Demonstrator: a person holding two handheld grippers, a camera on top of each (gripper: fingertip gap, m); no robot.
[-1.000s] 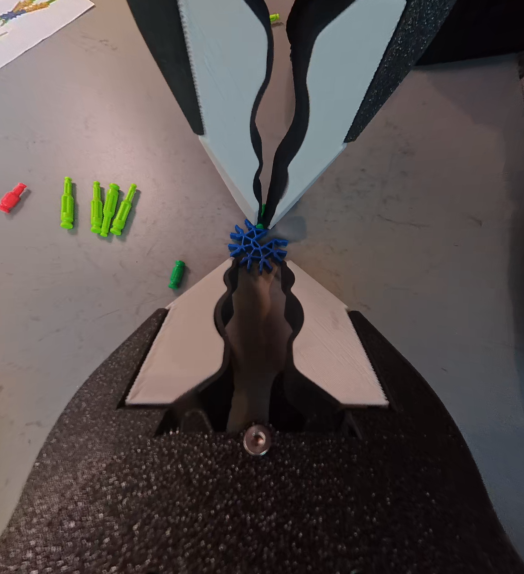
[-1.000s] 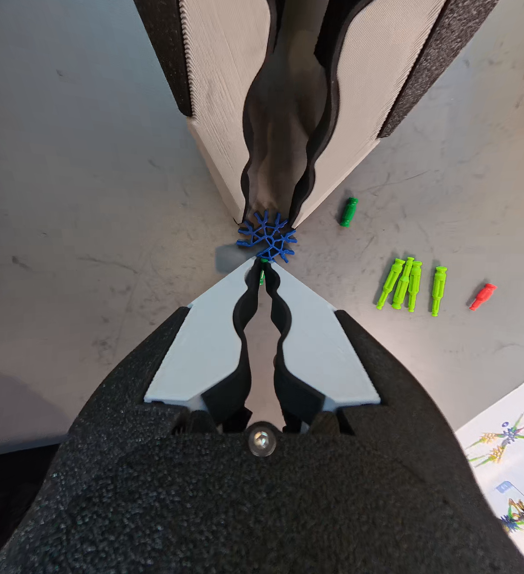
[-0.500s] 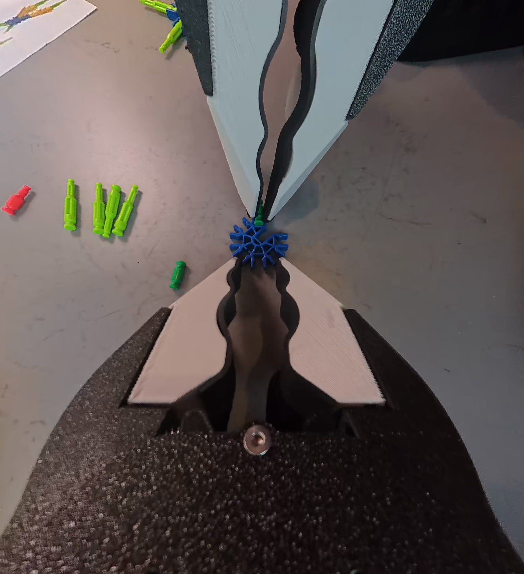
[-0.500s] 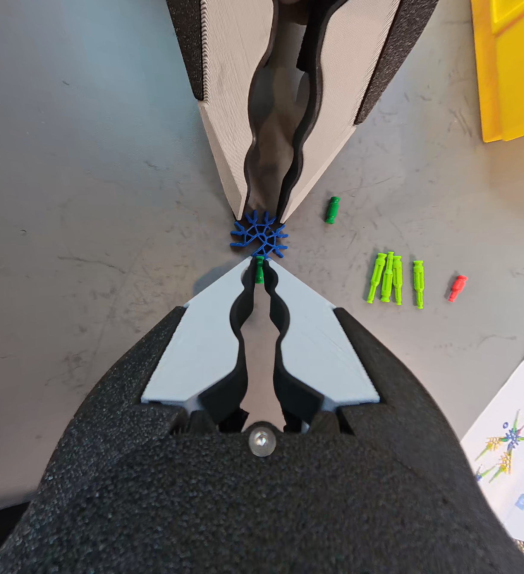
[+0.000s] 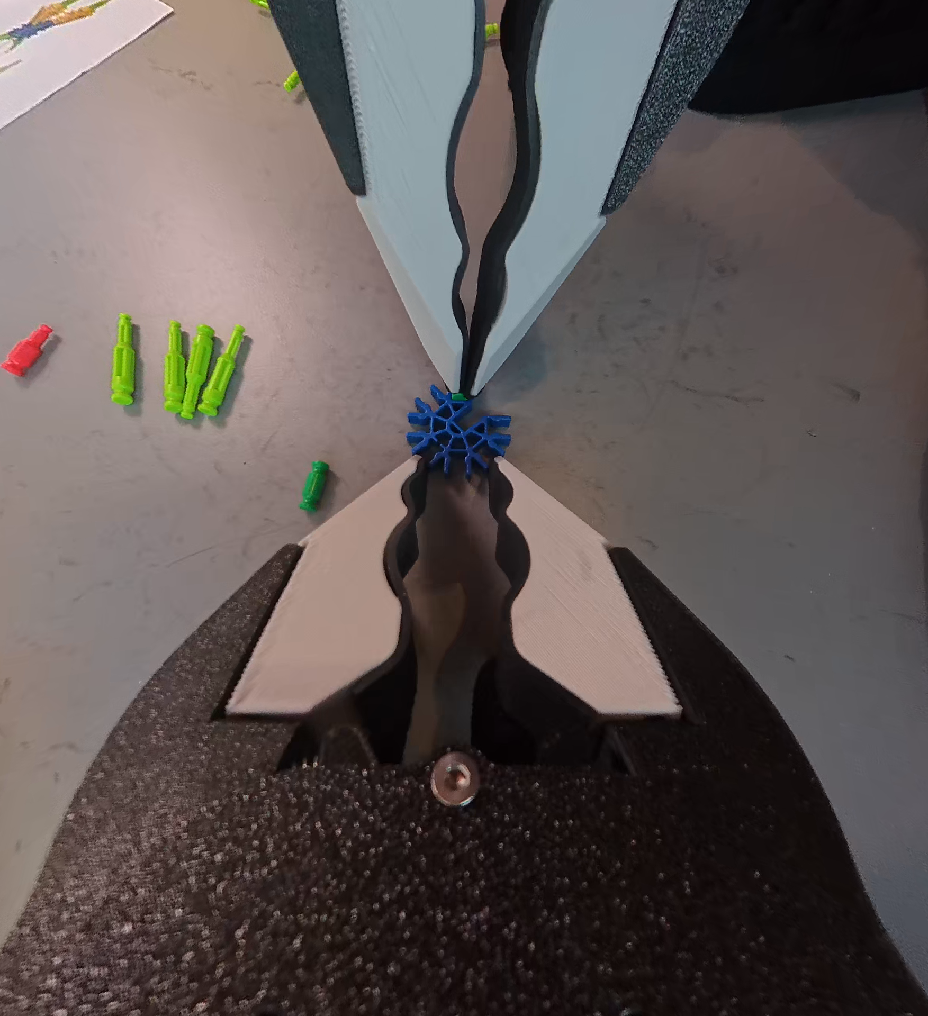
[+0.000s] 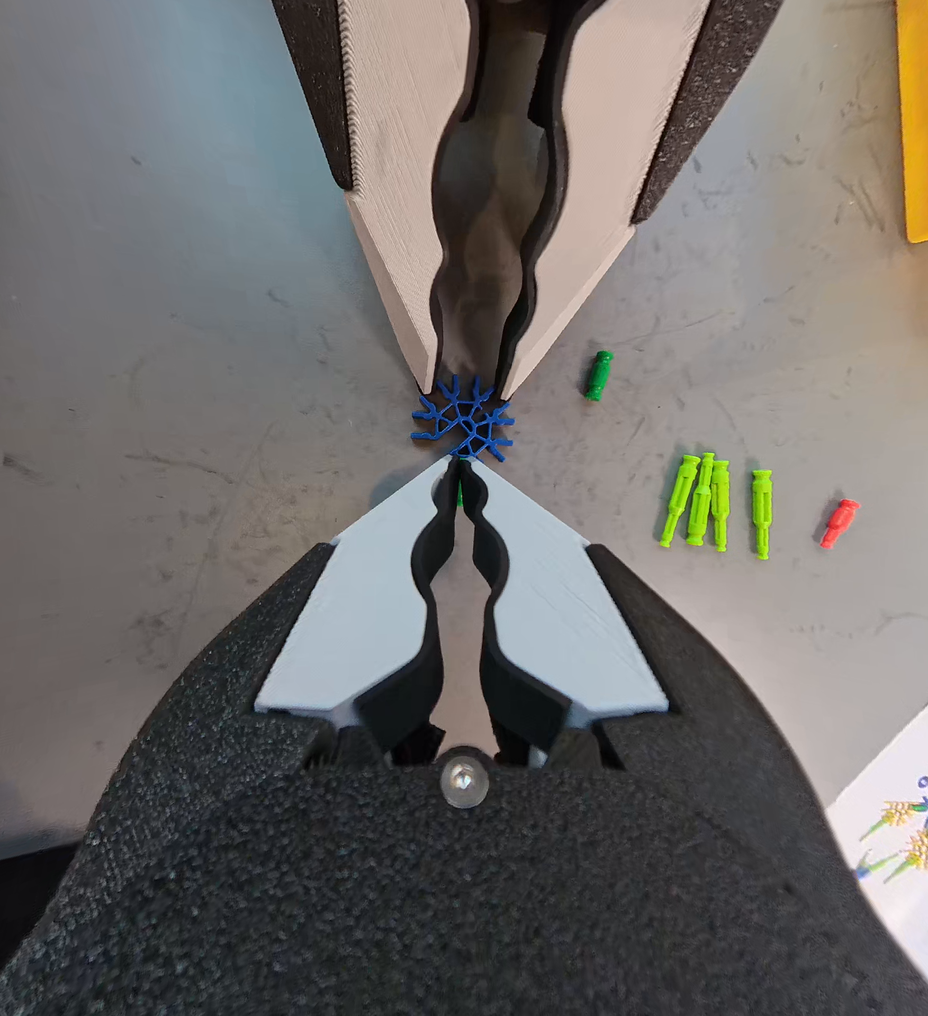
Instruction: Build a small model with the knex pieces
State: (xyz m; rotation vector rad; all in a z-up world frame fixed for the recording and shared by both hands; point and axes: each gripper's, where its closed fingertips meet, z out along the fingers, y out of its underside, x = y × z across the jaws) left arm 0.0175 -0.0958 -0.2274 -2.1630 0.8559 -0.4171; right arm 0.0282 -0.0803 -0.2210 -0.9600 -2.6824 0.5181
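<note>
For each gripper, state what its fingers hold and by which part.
Left gripper: blue snowflake connector, gripped by its near rim. Right gripper: small dark green rod, pinched along its shaft, tip at the connector's edge.

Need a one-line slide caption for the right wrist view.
Right gripper, shut on a dark green rod, meets the blue snowflake connector held by the left gripper above a grey table.

Both wrist views look steeply down, close, facing oppositely, sharing the blue connector (image 5: 459, 434).
</note>
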